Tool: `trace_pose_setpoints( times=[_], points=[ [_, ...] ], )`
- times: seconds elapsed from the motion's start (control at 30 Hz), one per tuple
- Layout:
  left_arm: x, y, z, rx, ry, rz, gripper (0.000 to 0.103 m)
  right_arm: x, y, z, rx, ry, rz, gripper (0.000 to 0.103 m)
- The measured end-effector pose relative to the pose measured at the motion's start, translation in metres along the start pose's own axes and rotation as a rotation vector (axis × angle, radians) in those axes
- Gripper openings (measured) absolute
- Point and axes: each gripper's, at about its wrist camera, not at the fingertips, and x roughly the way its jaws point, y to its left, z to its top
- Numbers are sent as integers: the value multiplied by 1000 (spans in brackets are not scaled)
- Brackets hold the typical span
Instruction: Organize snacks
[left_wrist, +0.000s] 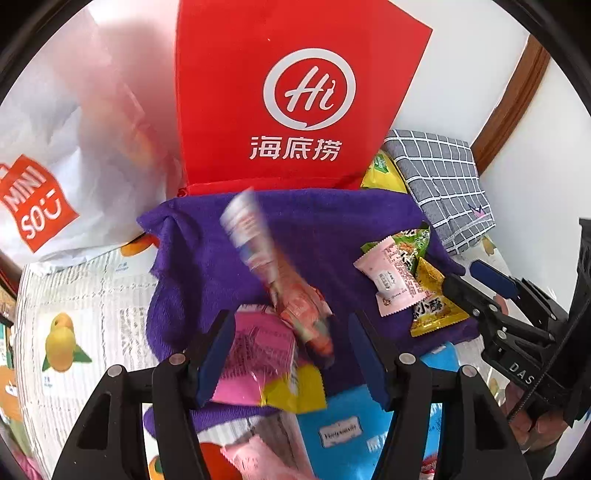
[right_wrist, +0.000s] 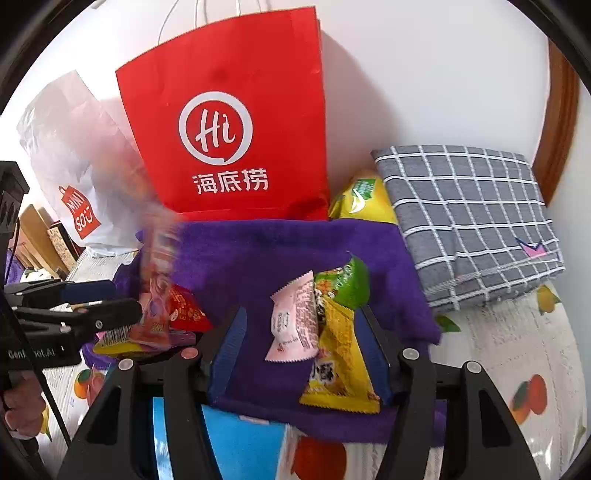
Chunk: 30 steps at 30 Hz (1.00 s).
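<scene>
Bench (right_wrist: 517, 343) wears fruit-print cloth, with purple towel (right_wrist: 266, 254) under the snacks and red paper bag (right_wrist: 229, 122) against a white wall. Left gripper (left_wrist: 291, 354) and right gripper (right_wrist: 301, 350) both part-open, gripping nothing.

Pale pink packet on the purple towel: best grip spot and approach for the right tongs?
Take the pale pink packet across its flat middle, coming down from above. It leans tilted on the yellow packet, so its crimped ends splay out while its long edges face the open right tongs.

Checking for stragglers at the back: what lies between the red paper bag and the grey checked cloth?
A yellow-green snack packet sits wedged between the red paper bag and the grey checked cloth, behind the purple towel. The right wrist view shows it best.
</scene>
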Motion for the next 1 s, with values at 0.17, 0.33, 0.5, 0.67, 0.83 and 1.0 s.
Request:
trace_pose_setpoints(
  times=[0.17, 0.33, 0.5, 0.67, 0.83, 1.0],
  points=[
    [-19, -2, -12, -3, -9, 16, 62, -26, -8, -11, 24, -7, -24, 61],
    [-51, -4, -36, -21, -41, 19, 62, -56, -13, -28, 55, -11, -45, 61],
    [-83, -1, -66, -56, -62, 22, 62, -89, -6, -56, 53, -3, -18, 61],
    [-105, 8, -95, -89, -72, 34, 62, -103, 4, -86, 36, 26, -12, 61],
    [-115, 13, -120, -109, -73, 64, 62, -108, 4, -109, 59, 52, 10, 61],
    [-117, 19, -145, -127, -61, 74, 62, -101, 6, -131, 66, 83, 26, 61]
  ],
)
